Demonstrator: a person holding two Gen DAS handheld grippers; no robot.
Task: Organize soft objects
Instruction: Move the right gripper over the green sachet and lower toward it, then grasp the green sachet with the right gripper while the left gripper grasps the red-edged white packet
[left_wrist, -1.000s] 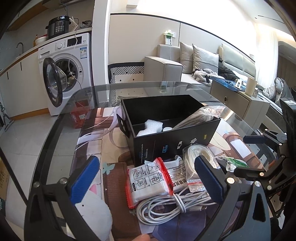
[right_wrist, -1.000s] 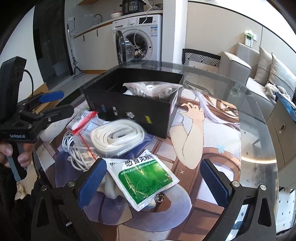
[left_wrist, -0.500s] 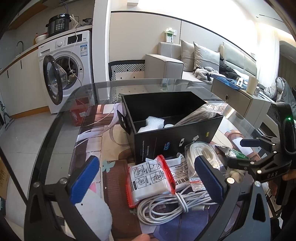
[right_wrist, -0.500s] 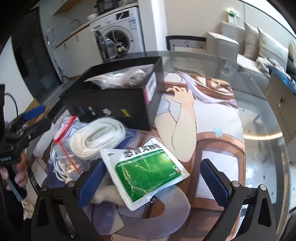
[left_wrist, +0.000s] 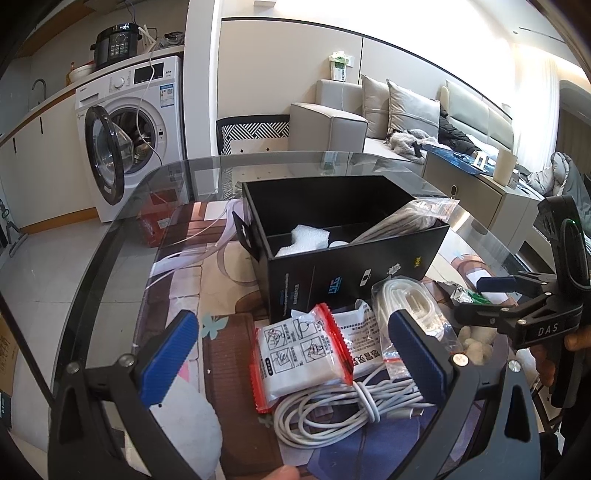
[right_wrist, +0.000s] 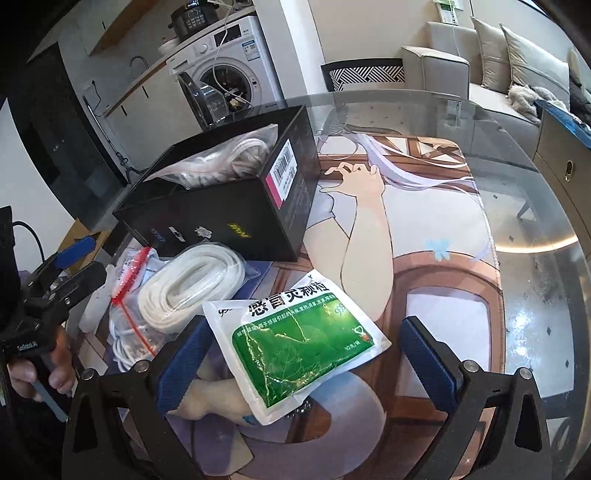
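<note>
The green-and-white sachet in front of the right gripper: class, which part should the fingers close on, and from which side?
Grip the green-and-white sachet across its flat width, coming from its near bottom corner with the open right gripper; the corner seems raised off the table mat.

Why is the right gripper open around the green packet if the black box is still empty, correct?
Not empty. The right wrist view shows the black box already holding a clear bag of cord. The right gripper is indeed open around the green packet.
</note>
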